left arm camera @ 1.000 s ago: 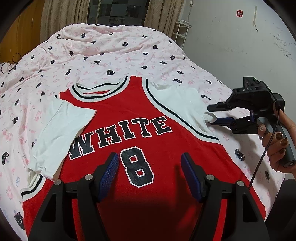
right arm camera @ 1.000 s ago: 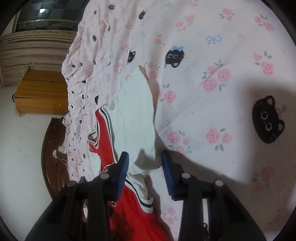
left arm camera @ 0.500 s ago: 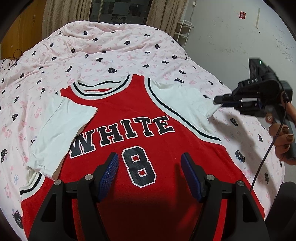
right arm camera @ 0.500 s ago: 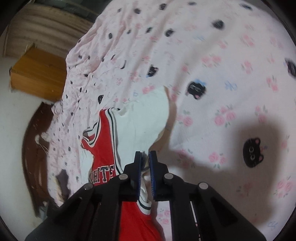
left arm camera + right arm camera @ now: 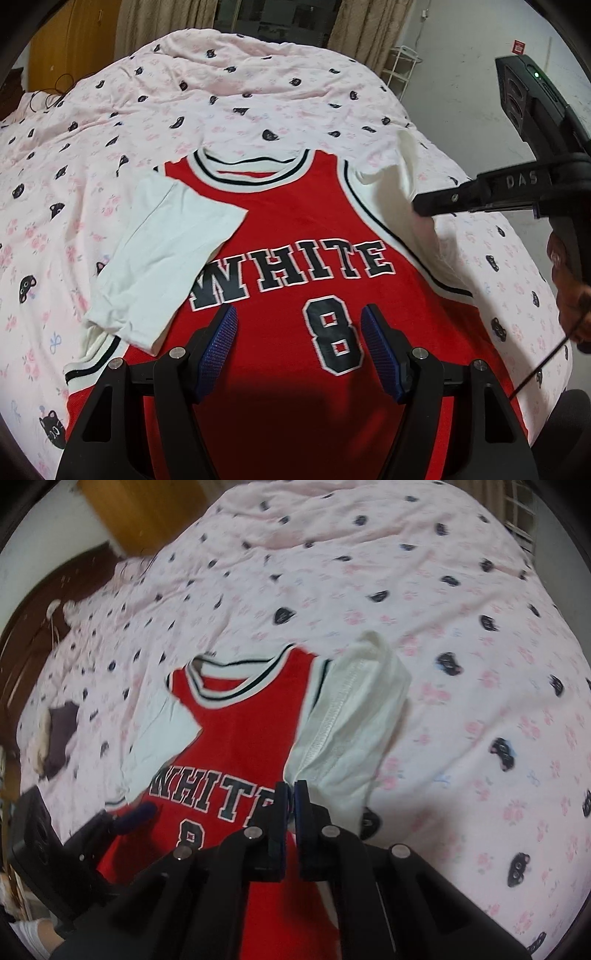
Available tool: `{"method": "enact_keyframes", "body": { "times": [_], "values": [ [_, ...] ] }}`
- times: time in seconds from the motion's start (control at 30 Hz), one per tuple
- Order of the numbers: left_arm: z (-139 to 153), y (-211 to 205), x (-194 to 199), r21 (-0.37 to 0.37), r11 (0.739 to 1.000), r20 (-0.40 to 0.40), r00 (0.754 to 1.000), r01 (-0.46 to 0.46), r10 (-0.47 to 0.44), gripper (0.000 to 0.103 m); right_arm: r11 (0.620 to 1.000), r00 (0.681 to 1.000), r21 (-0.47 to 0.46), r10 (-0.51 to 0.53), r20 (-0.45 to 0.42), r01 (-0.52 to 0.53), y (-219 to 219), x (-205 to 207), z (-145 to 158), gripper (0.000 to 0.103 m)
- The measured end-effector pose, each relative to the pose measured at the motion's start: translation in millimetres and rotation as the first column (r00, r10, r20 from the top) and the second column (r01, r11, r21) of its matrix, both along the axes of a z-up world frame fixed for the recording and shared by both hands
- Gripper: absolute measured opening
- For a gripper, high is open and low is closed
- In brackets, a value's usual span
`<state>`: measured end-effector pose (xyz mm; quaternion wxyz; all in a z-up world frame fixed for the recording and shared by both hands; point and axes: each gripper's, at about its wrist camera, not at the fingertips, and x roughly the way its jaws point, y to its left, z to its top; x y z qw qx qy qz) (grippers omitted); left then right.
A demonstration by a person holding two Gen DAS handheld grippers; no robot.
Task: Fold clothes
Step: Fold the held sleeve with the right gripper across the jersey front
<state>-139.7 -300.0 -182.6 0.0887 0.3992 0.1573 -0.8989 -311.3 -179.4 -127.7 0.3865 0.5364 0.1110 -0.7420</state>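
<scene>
Red jersey (image 5: pixel 295 229), lettered "WHITE" over an "8", is spread face up on a bed covered by a pink quilt (image 5: pixel 240 92) printed with black cat faces and roses. One white sleeve (image 5: pixel 166 251) is already laid inward across the chest, just touching the first letter. The other white sleeve (image 5: pixel 354 720) is raised off the quilt, its hem pinched between the clenched jaws of the right gripper (image 5: pixel 290 794); in the left wrist view the same gripper (image 5: pixel 421 206) is seen from the side, with the sleeve cloth drawn up to its tip and a hand (image 5: pixel 570 291) on the handle. The left gripper (image 5: pixel 299 347) is held above the lower chest of the jersey, jaws released and standing wide, with nothing between the blue pads (image 5: pixel 218 343).

Around the bed, beige curtains (image 5: pixel 166 18) and a dark window are seen at the far side, a white wire rack (image 5: pixel 402 70) by the wall, and a wooden cabinet (image 5: pixel 140 509) in the corner. A dark object (image 5: pixel 61 738) lies on the quilt, well apart from the jersey.
</scene>
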Motion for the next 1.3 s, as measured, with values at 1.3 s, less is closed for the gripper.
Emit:
{"method": "enact_keyframes", "body": {
  "times": [1.3],
  "values": [
    [-7,-3,-2,0.017,1.0,0.022,1.0,0.014,-0.014,0.064,0.987,0.972,0.101,0.145,-0.183,-0.128,-48,0,12,0.042]
  ]
}}
